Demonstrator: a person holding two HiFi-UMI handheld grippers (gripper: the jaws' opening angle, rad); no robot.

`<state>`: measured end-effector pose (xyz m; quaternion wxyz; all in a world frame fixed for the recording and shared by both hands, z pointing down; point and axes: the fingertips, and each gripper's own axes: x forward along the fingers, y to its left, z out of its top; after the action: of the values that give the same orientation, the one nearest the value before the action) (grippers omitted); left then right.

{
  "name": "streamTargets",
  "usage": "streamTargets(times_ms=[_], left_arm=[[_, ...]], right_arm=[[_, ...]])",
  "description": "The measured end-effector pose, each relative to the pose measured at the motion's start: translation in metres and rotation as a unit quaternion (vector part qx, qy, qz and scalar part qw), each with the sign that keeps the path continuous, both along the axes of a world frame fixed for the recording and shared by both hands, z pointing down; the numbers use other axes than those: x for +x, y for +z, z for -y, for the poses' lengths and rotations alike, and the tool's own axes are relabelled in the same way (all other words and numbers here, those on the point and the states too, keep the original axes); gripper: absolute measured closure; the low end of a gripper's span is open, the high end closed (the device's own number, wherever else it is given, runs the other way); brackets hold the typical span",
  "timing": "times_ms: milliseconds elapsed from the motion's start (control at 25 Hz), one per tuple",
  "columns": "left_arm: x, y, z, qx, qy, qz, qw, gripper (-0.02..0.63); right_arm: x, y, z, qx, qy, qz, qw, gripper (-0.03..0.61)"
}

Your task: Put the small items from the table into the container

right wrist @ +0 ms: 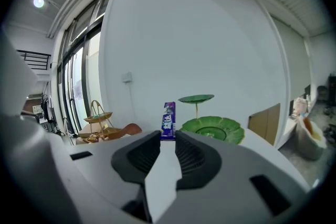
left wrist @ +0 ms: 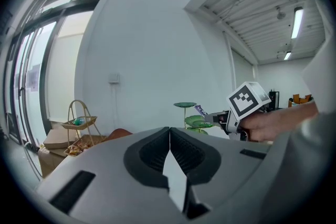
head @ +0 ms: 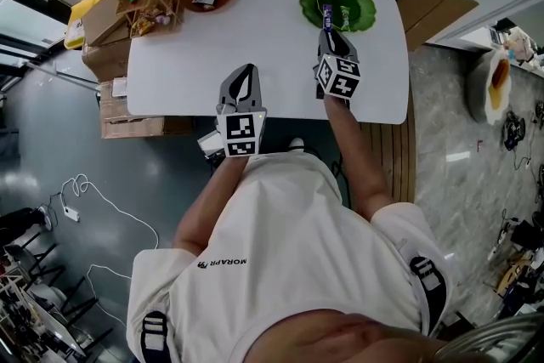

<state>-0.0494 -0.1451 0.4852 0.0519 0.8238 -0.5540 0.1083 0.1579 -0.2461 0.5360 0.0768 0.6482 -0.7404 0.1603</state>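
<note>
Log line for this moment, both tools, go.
right tool: shut on purple packet | position: at green tiered dish | left tool: shut, empty, over table

The room was bright and evenly lit, daylight pouring through the tall windows (left wrist: 31, 76) left of the white table (head: 272, 38) and ceiling tubes (left wrist: 298, 21) glowing above and right of it. The tabletop glared almost blank, and shadows round it were faint. Both gripper views bulged fisheye-round inside black corners. Whatever sat nearest each lens was soft, while the purple packet (right wrist: 168, 120) over the table looked sharp.
</note>
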Motion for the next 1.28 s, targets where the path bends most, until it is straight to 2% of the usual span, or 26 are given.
streamTargets(times_ms=[280, 1280], left_arm=[[0.0, 0.001, -0.002, 0.0, -0.001, 0.004, 1.0, 0.609], [-0.005, 0.004, -0.006, -0.007, -0.005, 0.01, 0.9999, 0.609]], right_arm=[[0.024, 0.004, 0.02, -0.015, 0.027, -0.003, 1.0, 0.482], [0.052, 0.052, 0.05, -0.089, 0.081, -0.026, 0.992, 0.482]])
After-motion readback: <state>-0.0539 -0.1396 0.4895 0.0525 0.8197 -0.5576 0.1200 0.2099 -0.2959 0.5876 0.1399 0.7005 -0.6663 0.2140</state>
